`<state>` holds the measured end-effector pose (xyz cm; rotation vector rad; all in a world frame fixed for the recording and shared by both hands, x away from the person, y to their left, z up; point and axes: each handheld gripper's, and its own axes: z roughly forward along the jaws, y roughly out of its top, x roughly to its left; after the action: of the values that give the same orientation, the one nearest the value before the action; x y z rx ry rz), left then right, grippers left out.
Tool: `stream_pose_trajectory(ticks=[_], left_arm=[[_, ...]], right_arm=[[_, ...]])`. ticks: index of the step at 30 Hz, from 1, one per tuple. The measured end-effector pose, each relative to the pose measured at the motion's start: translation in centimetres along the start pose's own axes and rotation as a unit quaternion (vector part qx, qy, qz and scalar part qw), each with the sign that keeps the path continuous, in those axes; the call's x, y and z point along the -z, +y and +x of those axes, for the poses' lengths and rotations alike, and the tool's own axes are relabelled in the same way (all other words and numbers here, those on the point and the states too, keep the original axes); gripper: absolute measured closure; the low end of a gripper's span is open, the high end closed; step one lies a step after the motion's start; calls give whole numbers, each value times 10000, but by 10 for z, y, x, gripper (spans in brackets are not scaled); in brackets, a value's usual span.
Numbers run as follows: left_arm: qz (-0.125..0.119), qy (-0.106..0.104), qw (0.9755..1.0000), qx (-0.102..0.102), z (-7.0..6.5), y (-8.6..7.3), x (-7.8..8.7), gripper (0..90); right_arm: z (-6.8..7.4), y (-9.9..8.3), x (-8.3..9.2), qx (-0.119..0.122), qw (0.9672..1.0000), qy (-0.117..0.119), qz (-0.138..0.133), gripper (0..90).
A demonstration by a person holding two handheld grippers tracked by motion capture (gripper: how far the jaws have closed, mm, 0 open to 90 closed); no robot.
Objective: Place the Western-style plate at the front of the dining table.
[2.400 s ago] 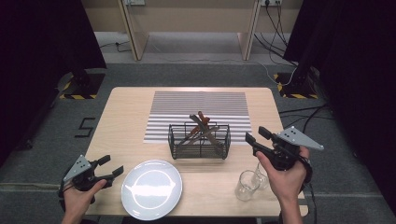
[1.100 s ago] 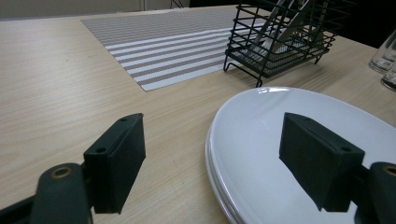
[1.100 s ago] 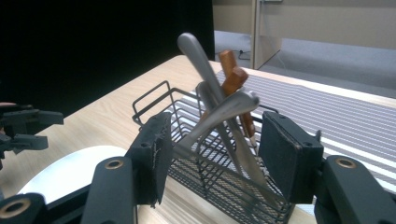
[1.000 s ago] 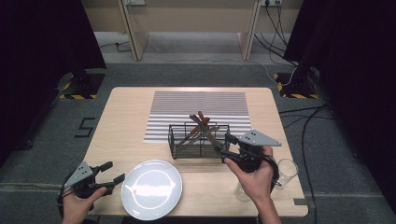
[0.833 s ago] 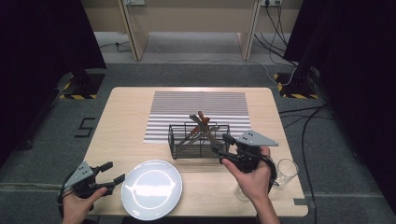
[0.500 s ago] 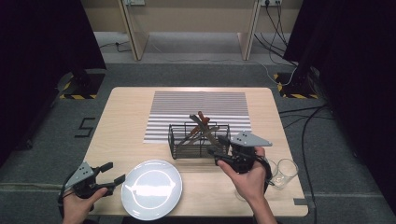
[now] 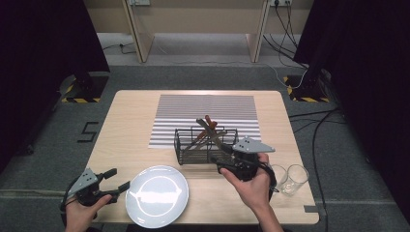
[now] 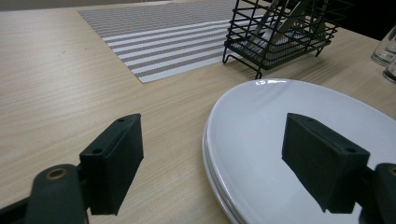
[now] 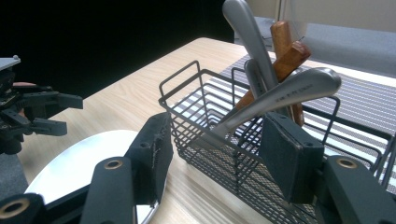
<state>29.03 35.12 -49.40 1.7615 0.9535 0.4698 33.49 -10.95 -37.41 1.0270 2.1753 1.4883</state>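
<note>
A black wire basket (image 7: 205, 145) stands in the middle of the table, on the near edge of a striped placemat (image 7: 205, 108). Several pieces of cutlery (image 7: 208, 128) lean in it, some with steel handles (image 9: 289, 91) and some with wooden ones (image 9: 292, 56). My right gripper (image 7: 218, 164) is open just in front of the basket's near right corner, and its jaws frame the basket wall (image 9: 187, 126). My left gripper (image 7: 118, 179) is open low at the front left. In the left gripper view its jaws straddle the left rim of a white plate (image 8: 280, 102).
The white plate (image 7: 157, 195) lies at the table's front, left of centre. Two clear glasses (image 7: 296, 178) stand at the front right, behind my right hand. The far left gripper (image 9: 42, 114) shows in the right gripper view, beyond the plate (image 9: 79, 158).
My right gripper has travelled left from beside the glasses to the front of the basket. The left gripper has stayed by the plate.
</note>
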Motion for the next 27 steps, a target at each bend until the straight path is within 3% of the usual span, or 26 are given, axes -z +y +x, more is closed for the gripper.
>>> stream_pose_trajectory(ticks=[27], left_arm=[[46, 13, 10000, -13, -1, -2, 1, 200]], right_arm=[[10, -8, -17, 43, 9996, 192, 216, 439]])
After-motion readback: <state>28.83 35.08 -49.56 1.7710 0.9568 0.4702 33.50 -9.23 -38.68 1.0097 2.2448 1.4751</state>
